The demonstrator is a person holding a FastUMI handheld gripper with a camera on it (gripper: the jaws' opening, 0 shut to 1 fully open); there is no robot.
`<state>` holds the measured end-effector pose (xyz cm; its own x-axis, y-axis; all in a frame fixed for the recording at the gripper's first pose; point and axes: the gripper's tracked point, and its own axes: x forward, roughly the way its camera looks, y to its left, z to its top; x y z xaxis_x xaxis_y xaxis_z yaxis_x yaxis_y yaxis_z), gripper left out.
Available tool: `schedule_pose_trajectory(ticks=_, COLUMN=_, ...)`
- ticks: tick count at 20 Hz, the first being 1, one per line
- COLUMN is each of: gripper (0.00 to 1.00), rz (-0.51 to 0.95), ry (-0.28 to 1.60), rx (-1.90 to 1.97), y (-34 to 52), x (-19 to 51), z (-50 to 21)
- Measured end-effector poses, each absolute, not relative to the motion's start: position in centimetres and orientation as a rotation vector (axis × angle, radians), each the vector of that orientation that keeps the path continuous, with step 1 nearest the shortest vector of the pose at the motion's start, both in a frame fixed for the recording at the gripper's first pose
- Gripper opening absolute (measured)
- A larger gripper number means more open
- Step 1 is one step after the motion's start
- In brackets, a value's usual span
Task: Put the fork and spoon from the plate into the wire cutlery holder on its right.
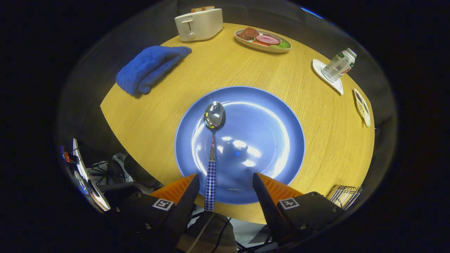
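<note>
Gripper (225,182) fingers stand wide apart over the near rim of the blue plate (277,116), holding nothing. Between them, close to the left finger, lies the spoon (212,151), lengthwise, bowl pointing away, checked handle toward the fingers. Wire holder (344,195) sits right.

The round glossy plate (260,140) was blue. The metal spoon (212,140) had a silver bowl and a handle in blue-and-white check. The gripper (226,189) had orange ribbed fingers (175,189) on black bodies with black-and-white square markers. The round wooden table (316,140) was yellow. The folded towel (149,68) was deep blue, the toaster (199,24) cream white.
</note>
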<state>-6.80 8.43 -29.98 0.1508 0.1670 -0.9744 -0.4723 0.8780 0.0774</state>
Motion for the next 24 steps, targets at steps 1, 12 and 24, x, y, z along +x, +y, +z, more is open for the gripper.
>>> schedule_pose_trajectory(ticks=1, gripper=0.87, rz=0.468, ry=1.353, rx=-0.279, y=8.3, x=-6.8, z=-30.4)
schedule_pose_trajectory(ticks=12, gripper=0.19, rz=0.483, ry=1.427, rx=-0.288, y=7.8, x=-7.1, z=-31.7)
schedule_pose_trajectory(ticks=24, gripper=0.02, rz=0.563, ry=1.466, rx=-0.492, y=4.8, x=-6.8, z=-30.1)
